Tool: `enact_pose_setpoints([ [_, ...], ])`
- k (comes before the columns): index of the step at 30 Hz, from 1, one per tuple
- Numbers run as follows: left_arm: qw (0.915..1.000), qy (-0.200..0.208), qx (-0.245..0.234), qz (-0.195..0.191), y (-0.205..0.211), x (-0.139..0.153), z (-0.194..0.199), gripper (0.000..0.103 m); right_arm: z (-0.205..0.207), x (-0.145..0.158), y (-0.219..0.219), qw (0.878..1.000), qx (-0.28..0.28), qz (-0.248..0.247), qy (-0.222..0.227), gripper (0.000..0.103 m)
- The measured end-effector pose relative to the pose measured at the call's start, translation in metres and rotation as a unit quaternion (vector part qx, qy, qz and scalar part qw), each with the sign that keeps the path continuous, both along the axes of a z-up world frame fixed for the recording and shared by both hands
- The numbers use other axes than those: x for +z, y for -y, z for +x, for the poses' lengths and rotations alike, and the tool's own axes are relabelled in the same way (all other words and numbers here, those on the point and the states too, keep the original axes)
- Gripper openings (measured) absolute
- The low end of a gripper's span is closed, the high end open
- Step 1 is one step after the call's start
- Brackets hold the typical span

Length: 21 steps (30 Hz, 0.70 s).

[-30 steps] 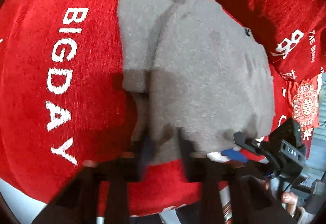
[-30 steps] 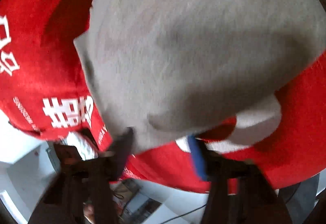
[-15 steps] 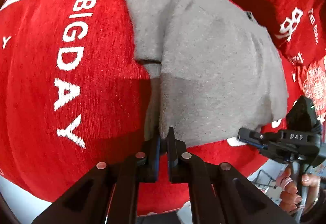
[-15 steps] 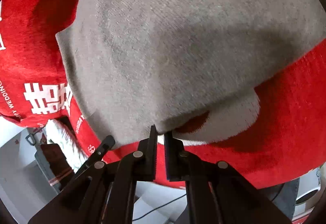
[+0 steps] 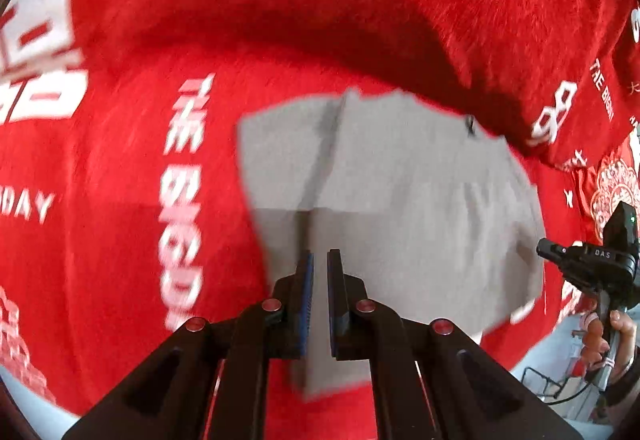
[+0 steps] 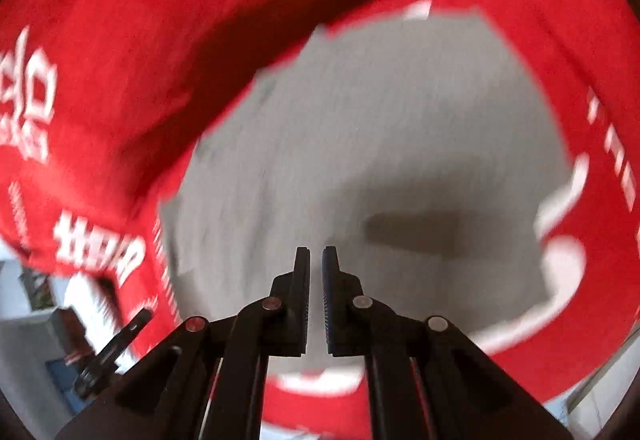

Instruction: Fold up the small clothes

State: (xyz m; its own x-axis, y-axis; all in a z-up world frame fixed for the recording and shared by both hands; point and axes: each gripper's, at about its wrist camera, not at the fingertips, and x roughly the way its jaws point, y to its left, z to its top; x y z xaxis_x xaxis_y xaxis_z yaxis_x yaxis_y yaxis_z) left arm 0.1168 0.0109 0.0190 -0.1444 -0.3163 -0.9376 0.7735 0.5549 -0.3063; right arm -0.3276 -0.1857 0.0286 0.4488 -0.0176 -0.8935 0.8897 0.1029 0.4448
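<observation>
Left wrist view: both grippers lifting away now, gray garment [image 5: 400, 200] lying folded on red printed blanket [image 5: 120, 160], so fold looking done. Left gripper [image 5: 319, 260] pinched closed, gripping nothing, hovering over garment's near edge. Right gripper [image 6: 316, 256] likewise closed, empty, above gray cloth.

A red plush cloth [image 5: 320, 20] printed with white lettering [image 5: 182, 196] covers the surface, its far part bunched up.
</observation>
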Motion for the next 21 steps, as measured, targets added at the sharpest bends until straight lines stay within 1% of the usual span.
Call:
enact_pose_setpoints([
  [3,0.9994,0.029,-0.019,-0.006,0.047,-0.009,-0.009,0.007,0.008,0.0,0.024,0.999,0.012,-0.022,-0.024,0.007],
  [4,0.9991,0.037,-0.022,-0.004,0.055,-0.011,-0.006,0.007,0.01,-0.002,0.03,0.999,0.015,-0.025,-0.027,0.007],
  [6,0.9991,0.038,-0.016,-0.001,0.07,-0.021,-0.004,0.007,0.009,-0.004,0.043,0.999,0.019,-0.031,-0.035,0.007],
  [7,0.9992,0.039,-0.004,0.006,0.077,-0.029,0.0,0.007,0.008,-0.006,0.048,0.999,0.02,-0.032,-0.038,0.007],
  [9,0.9991,0.036,0.013,0.02,0.082,-0.044,0.008,0.007,0.007,-0.016,0.055,0.998,0.022,-0.03,-0.045,0.007],
  [10,0.9988,0.032,0.023,0.028,0.083,-0.053,0.014,0.007,0.019,-0.023,0.054,0.998,0.02,-0.028,-0.051,0.007],
  [11,0.9986,0.028,0.029,0.035,0.084,-0.06,0.018,0.007,0.015,-0.029,0.057,0.998,0.017,-0.023,-0.055,0.007],
  [12,0.9982,0.027,0.034,0.042,0.083,-0.065,0.022,0.007,0.009,-0.031,0.058,0.999,0.012,-0.02,-0.047,0.007],
  [13,0.9981,0.024,0.037,0.043,0.083,-0.069,0.026,0.007,0.002,-0.033,0.059,0.999,0.004,-0.019,-0.029,0.006],
  [15,0.9982,0.018,0.04,0.041,0.083,-0.07,0.032,0.007,-0.01,-0.032,0.062,0.999,-0.012,-0.02,-0.028,0.004],
  [18,0.9978,0.022,0.044,0.044,0.083,-0.065,0.036,0.007,-0.025,-0.031,0.069,0.999,-0.037,-0.012,-0.027,0.004],
  [19,0.9975,0.027,0.046,0.046,0.082,-0.062,0.038,0.007,-0.029,-0.03,0.07,0.999,-0.04,-0.008,-0.025,0.004],
  [21,0.9964,0.044,0.049,0.053,0.077,-0.057,0.038,0.007,-0.034,-0.024,0.072,0.998,-0.039,-0.016,-0.041,0.004],
])
